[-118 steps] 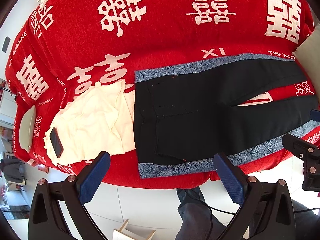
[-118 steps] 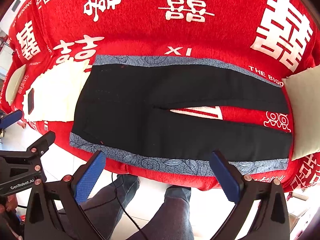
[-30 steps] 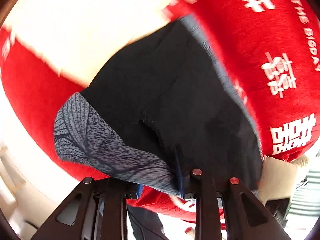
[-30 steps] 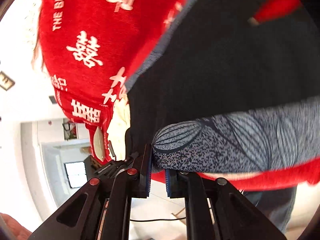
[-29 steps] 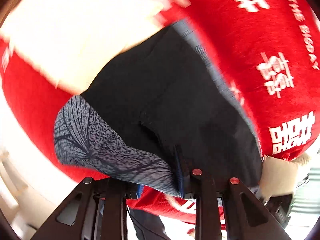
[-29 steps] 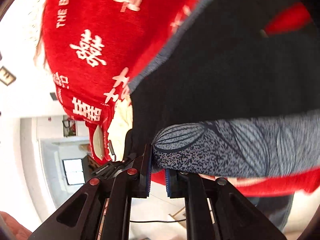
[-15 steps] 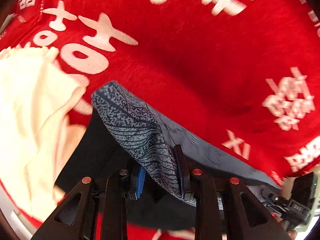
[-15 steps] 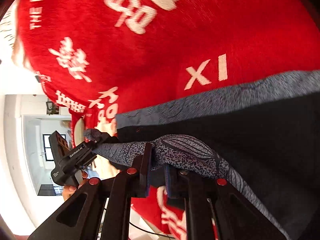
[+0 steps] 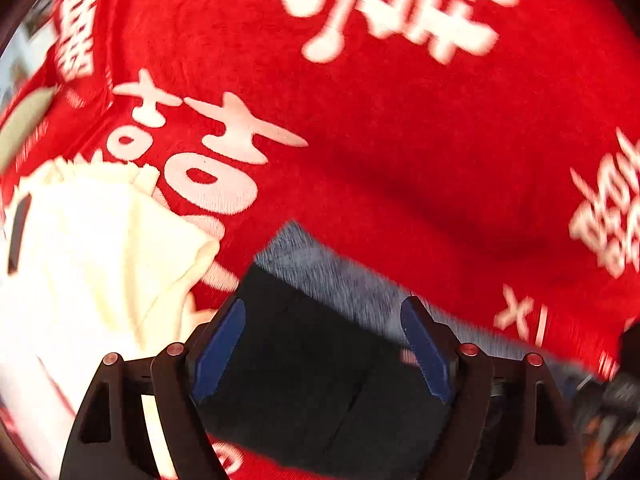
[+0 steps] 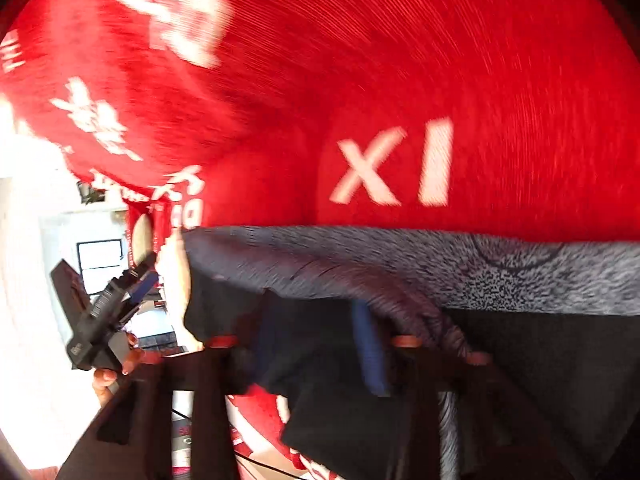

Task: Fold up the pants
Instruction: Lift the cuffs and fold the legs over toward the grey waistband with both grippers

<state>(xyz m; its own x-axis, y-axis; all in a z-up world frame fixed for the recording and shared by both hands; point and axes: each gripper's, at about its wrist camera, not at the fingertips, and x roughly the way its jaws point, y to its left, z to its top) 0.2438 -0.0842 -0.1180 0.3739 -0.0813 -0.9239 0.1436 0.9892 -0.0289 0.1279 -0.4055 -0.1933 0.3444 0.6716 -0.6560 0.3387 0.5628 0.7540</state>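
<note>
My left tool (image 9: 322,344) is spread wide, its two blue ribbed pads (image 9: 426,354) apart with nothing between them, hovering just above the pants (image 9: 320,380). The pants are matte black cloth, lying flat on the red blanket (image 9: 400,160) beneath the tool, with a grey-blue speckled band (image 9: 320,264) running along their far edge. A faint seam crosses the black fabric below the pads.

In the right wrist view, my right tool (image 10: 316,344) is heavily blurred. Its blue pads appear to stand apart, and a ridge of the speckled band (image 10: 520,272) drapes across the right finger; I cannot tell for certain whether any cloth is pinched. The band here shows a fine mottled weave with dark curved lines, and the black pants (image 10: 540,360) spread below and to the right of it.

The blanket is a plush red fabric covered in large white Chinese characters and the letters "XI" (image 10: 394,166). To the left of the pants, in the left wrist view, lies a rumpled cream garment (image 9: 92,248), soft and folded over itself, with a dark flat rectangular object (image 9: 18,232) on it. The right wrist view shows my left tool (image 10: 104,312) at the pants' left end, with a bright room behind it.
</note>
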